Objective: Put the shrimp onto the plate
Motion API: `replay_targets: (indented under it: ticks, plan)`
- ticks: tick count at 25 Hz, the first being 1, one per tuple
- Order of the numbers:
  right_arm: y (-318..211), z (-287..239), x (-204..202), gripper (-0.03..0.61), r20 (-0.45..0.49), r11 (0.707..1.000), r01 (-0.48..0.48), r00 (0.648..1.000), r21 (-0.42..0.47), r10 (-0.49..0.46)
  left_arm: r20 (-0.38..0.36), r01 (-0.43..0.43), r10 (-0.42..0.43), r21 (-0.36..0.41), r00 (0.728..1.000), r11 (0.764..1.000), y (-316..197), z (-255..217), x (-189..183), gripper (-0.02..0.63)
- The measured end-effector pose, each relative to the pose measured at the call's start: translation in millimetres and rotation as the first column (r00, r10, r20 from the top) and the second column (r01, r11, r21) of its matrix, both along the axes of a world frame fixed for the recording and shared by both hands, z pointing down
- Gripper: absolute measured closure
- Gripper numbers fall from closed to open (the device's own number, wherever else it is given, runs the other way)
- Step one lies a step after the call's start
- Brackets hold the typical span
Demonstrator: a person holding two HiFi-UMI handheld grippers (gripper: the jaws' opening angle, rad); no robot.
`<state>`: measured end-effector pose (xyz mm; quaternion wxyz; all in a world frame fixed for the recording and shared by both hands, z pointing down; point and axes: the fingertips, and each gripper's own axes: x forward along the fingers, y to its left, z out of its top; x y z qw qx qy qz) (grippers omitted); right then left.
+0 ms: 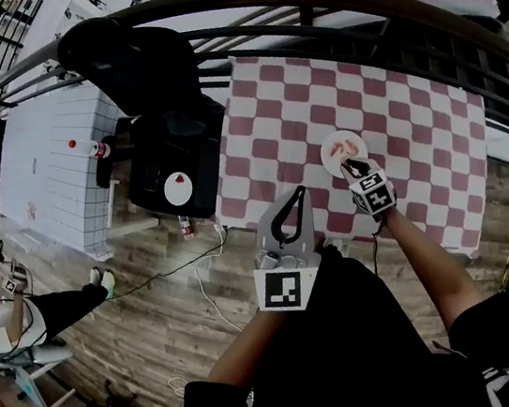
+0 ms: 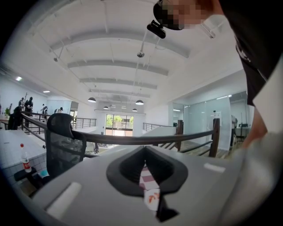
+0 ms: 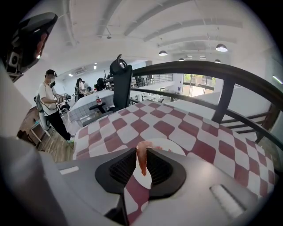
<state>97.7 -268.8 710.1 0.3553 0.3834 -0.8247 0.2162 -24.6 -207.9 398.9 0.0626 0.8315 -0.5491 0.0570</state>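
Pink shrimp (image 3: pixel 141 160) pinched by right gripper (image 3: pixel 141 152) above plate (image 3: pixel 173 148), left gripper (image 2: pixel 144 153) jaws together

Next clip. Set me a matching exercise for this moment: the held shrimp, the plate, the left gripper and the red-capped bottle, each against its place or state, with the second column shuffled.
Things
1. held shrimp
2. plate
3. left gripper
4. red-capped bottle

Places or states
A. on the white gridded table
B. jaws together, nothing between them
C. on the checked tablecloth, just beyond the tips of the right gripper
D. pinched between the right gripper's jaws

Pairs: 1-D, 2-C, 3-B, 4-A
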Motion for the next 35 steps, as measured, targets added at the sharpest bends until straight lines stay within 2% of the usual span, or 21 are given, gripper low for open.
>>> replay_targets:
  ticks: [4,9,13,22,25,28,29,35]
  plan:
    - [-1,19,0,0.508,-0.021,0.999,0.019,1.000,-0.040,-0.020,0.008,0.024,-0.024,-0.008,1.000,1.000,2,1,-5,0.603]
    - [-8,46,7,0.508,-0.039,0.995,-0.019,0.999,-0.095,0.016,-0.020,0.028,-0.028,-0.009,0.999,1.000,5,3,-8,0.603]
    - [-14,54,6,0.508,-0.028,0.992,-0.063,0.998,-0.106,0.060,-0.006,0.034,-0.034,-0.016,0.999,0.999,9,5,-12,0.603]
    - [-19,72,-2,0.508,-0.068,0.992,-0.045,0.997,-0.114,0.037,0.004,0.043,-0.043,-0.019,0.999,0.999,10,6,-18,0.603]
    - [-18,76,-4,0.508,-0.083,0.991,-0.042,0.996,-0.130,0.031,0.046,0.041,-0.041,-0.005,0.998,0.999,12,4,-20,0.603]
    - [-18,77,-4,0.508,-0.099,0.990,-0.037,0.995,-0.137,0.024,0.170,0.016,-0.018,0.014,0.985,1.000,18,0,-19,0.603]
    - [-18,78,-4,0.508,-0.104,0.989,-0.036,0.994,-0.141,0.021,0.190,0.014,-0.018,0.022,0.982,1.000,19,-2,-19,0.603]
    - [-18,86,-5,0.506,-0.123,0.987,-0.038,0.992,-0.156,0.018,0.151,0.047,-0.048,0.014,0.987,0.999,24,1,-26,0.603]
